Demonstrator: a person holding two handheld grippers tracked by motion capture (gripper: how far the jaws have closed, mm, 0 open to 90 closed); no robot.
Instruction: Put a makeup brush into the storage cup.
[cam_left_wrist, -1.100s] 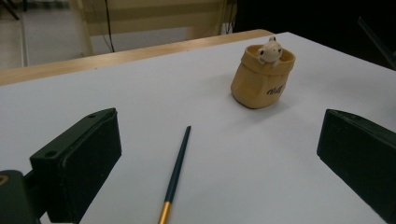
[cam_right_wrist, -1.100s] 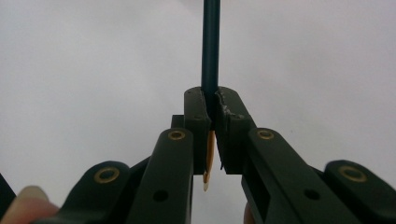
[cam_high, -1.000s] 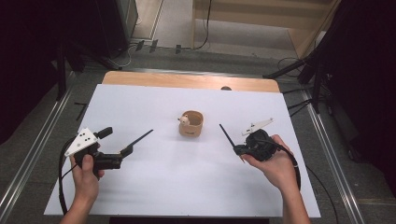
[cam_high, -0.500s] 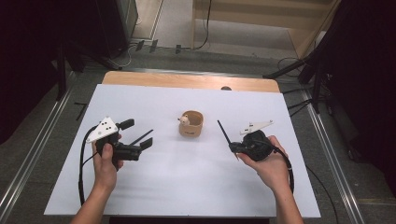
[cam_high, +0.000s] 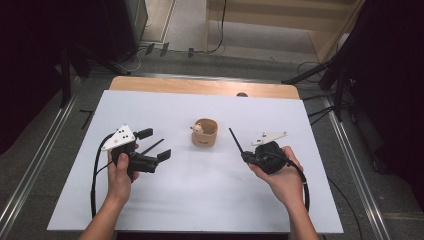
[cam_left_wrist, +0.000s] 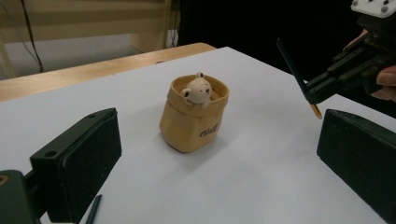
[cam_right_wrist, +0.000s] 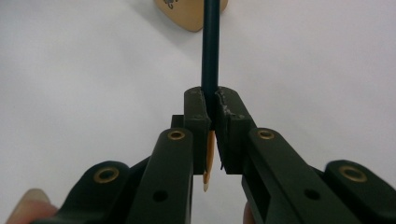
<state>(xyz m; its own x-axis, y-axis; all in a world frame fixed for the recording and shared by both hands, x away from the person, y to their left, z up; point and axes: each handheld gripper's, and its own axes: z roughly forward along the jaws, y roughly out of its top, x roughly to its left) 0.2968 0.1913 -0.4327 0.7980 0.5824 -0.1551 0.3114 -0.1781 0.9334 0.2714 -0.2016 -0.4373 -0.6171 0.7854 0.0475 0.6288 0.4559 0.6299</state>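
Note:
A tan pouch (cam_high: 204, 133) with a small toy bear (cam_left_wrist: 198, 89) in it stands upright mid-table. To its right my right gripper (cam_high: 248, 157) is shut on a dark pencil (cam_high: 236, 140), which points up and away toward the pouch (cam_right_wrist: 187, 14). The right gripper view shows the pencil (cam_right_wrist: 210, 46) clamped between the pads, its sharpened tip toward the hand. At the pouch's left my left gripper (cam_high: 155, 144) is open, jaws wide apart and aimed at the pouch (cam_left_wrist: 191, 126). A second dark pencil (cam_high: 152, 146) lies on the sheet between and under those jaws.
A white sheet (cam_high: 200, 200) covers the table, with a wooden strip (cam_high: 200, 86) along the far edge. Metal rails (cam_high: 35, 165) run down both sides. Cables trail from both grippers toward the near edge.
My left hand has carried its open gripper rightward, toward the pouch and over the lying pencil. The right hand and its pencil have stayed almost still.

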